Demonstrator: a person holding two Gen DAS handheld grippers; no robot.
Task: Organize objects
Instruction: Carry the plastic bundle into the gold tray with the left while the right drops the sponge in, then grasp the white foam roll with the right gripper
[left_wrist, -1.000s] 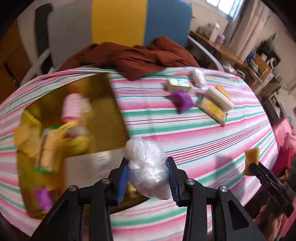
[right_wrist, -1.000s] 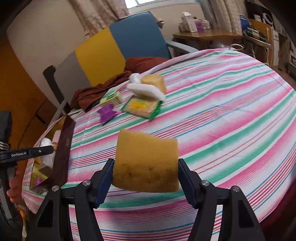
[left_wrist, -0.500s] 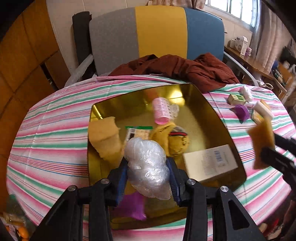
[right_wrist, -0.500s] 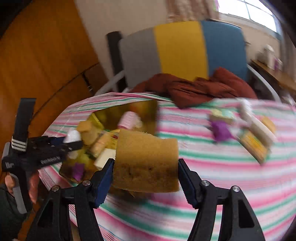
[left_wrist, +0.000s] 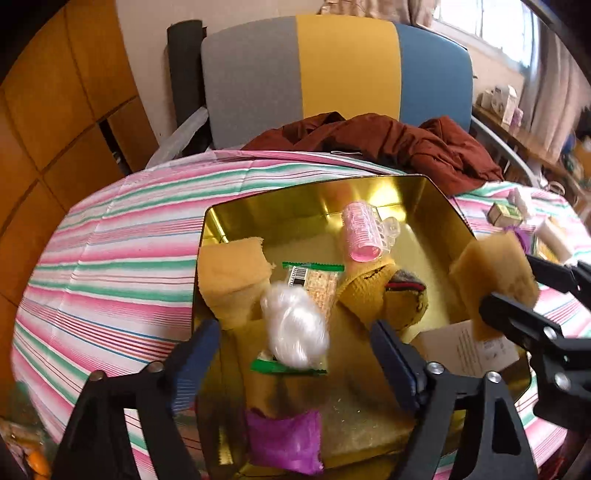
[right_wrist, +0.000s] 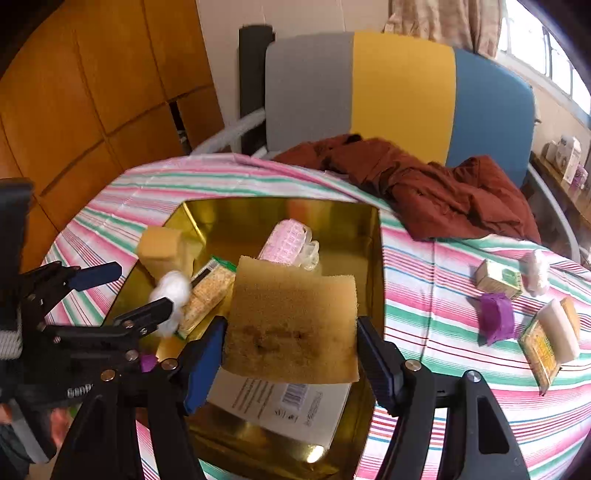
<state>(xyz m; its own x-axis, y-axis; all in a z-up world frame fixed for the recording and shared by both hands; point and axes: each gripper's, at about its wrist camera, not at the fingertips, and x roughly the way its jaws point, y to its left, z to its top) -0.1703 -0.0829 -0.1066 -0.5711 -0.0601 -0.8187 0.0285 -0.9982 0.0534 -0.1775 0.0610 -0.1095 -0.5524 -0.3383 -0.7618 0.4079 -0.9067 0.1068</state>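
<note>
The left gripper (left_wrist: 295, 354) stands wide open over the gold tray (left_wrist: 436, 206), its clear plastic ball (left_wrist: 295, 326) dropping free between the fingers. The right gripper (right_wrist: 290, 349) clamps a yellow sponge (right_wrist: 291, 325) above the same tray; I'd say it should open next. Farther off, 5 or so items (right_wrist: 496, 317) wait on the counter (right_wrist: 424, 302).

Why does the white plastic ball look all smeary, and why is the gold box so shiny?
In the left wrist view the white plastic ball is motion-blurred between the open left claw. The gold box mirrors the room light there. In the right wrist view the sponge in the right claw looks sharp, and a bright glare spot sits on the box's near rim.
</note>
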